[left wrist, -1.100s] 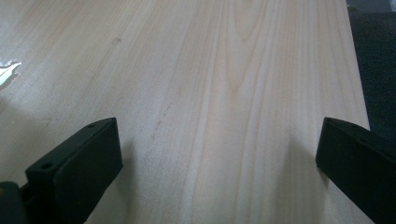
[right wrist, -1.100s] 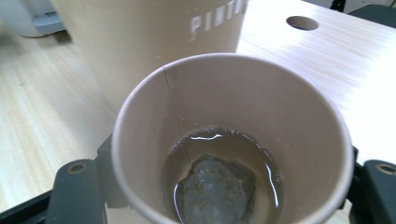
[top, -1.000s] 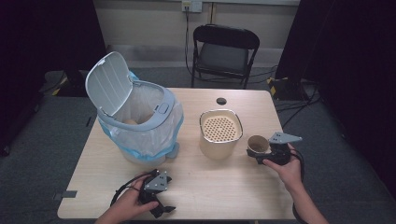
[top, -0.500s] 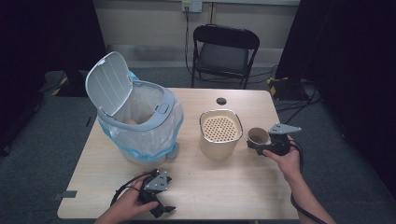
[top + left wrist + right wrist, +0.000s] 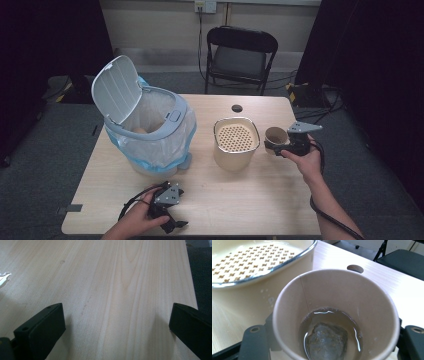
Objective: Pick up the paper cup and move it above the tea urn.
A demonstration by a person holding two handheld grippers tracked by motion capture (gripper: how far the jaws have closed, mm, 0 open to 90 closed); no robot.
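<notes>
High view, cup: paper cup [image 5: 275, 136] sat clamped in my right gripper [image 5: 280, 145], lifted off the desk [image 5: 260, 200], tipped with its mouth facing left toward the strainer pot [image 5: 236, 143].
High view, key relation: the pot stood just beside the cup on its left, open perforated top facing up; I judged a pour needed the cup's rim carried over that top, so the cup's long axis had to tilt further leftward.
High view, nearer hand: my right hand [image 5: 304, 159] was the close one; my left gripper [image 5: 167, 212] rested near the front edge of the desk, well apart from both.
High view, surroundings: a lined bin [image 5: 150, 135] with its lid [image 5: 116, 90] up stood left of the pot; a chair [image 5: 241, 55] stood beyond the desk; nothing lay between cup and pot.
Left gripper view, fingers: my left fingers [image 5: 40, 330] stood wide apart over bare wood, holding nothing.
Right gripper view, fingers: my right fingers [image 5: 253, 342] pressed on either side of the cup wall.
Right gripper view, contents: a tea bag [image 5: 327, 341] lay soaked in a little liquid at the bottom of the cup.
Right gripper view, ahead: the pot's perforated insert [image 5: 249, 260] lay up and to the left, its rim near the cup's lip but apart from it.
Risk, as I judged it: the tea bag might slide out with the liquid.
</notes>
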